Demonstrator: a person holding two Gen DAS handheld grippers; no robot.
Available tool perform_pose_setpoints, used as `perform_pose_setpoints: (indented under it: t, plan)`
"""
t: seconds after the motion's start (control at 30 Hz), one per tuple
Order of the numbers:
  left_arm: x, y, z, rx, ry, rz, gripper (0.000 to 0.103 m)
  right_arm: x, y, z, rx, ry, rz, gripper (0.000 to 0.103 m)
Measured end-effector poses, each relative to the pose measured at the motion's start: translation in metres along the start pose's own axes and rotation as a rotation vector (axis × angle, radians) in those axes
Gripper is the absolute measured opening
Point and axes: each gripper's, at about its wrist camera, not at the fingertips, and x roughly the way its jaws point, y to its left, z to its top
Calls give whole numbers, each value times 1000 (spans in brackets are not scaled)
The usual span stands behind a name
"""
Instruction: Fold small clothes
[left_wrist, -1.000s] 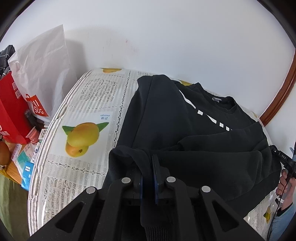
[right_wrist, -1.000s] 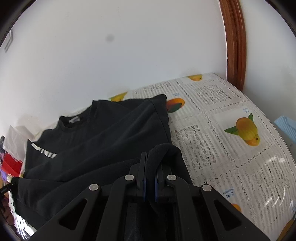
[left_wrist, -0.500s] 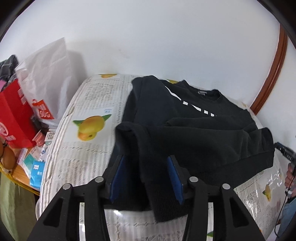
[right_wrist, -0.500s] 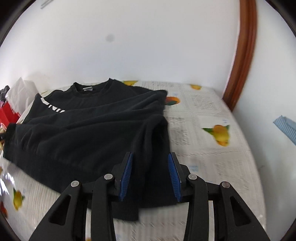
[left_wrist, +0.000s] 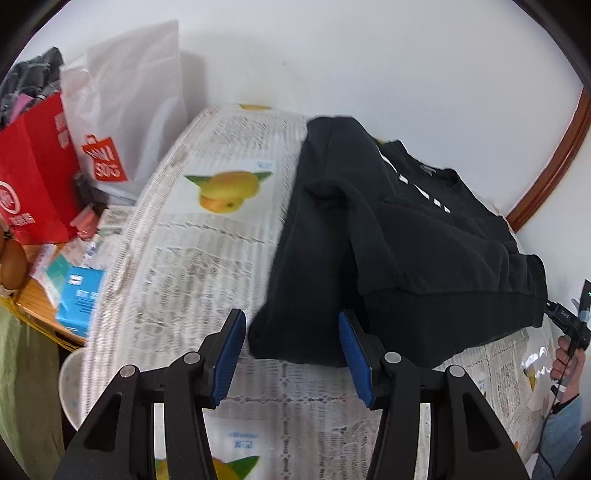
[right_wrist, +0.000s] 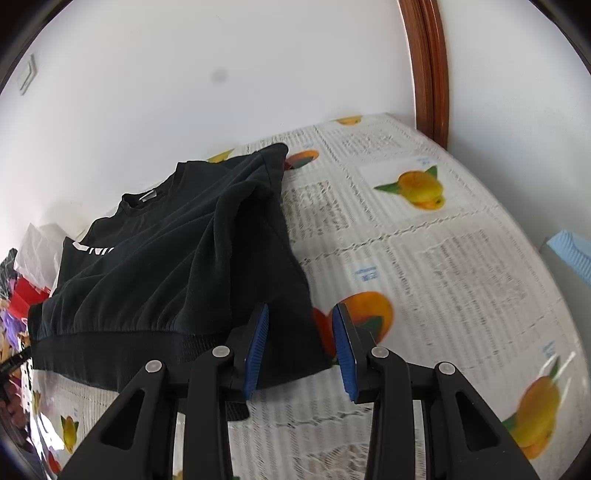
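Black sweatshirt (left_wrist: 406, 236) flat on fruit-print tablecloth (left_wrist: 207, 258), soft, limp, light; left gripper (left_wrist: 291, 354) and right gripper (right_wrist: 299, 347) both agape, empty; best pinched at ribbed hem corners.

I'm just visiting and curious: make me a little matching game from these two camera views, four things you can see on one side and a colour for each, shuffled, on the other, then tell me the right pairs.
Things:
1. sweatshirt
2. shopping bag with a handle logo
3. paper bag at the far left
4. small box beside the table

Colours:
A. light blue
B. red
C. black
D. white

Pairs: 1-C, 2-D, 3-B, 4-A.
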Motion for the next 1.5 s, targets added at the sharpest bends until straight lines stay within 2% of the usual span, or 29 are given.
perform_pose_setpoints:
  t: [0.07,0.1,0.13,0.17,0.2,0.27,0.43,0.8,0.93,1.2,1.3,1.5]
  plan:
    - [9,-6,-1,15,19,18,49,7,2,0,11,13,-6,34]
    - [12,-9,-2,28,23,35,47,9,2,-1,16,19,-6,29]
    - [14,-12,-4,33,22,44,35,8,3,-2,19,17,6,20]
    - [15,-13,-5,34,20,44,28,6,5,-3,14,13,2,17]
    - [14,-15,-8,32,11,38,26,4,7,-4,-2,7,-14,12]
    - [10,-18,-12,49,2,46,22,-2,17,-10,-56,-9,-61,10]
    - [-5,-19,-26,56,15,29,21,-20,22,-25,-97,-5,-107,9]
    - [-53,-28,-95,103,44,-24,22,-76,6,-81,-143,3,-162,9]
    - [-62,-30,-112,112,54,-15,25,-92,1,-102,-163,3,-183,11]
    - [-89,-24,-121,79,17,-11,31,-124,9,-126,-238,-30,-229,18]
    - [-99,-25,-120,80,-7,-17,33,-134,14,-132,-246,-45,-204,19]
    - [-116,-36,-120,103,-56,-81,36,-141,24,-136,-226,-64,-139,20]
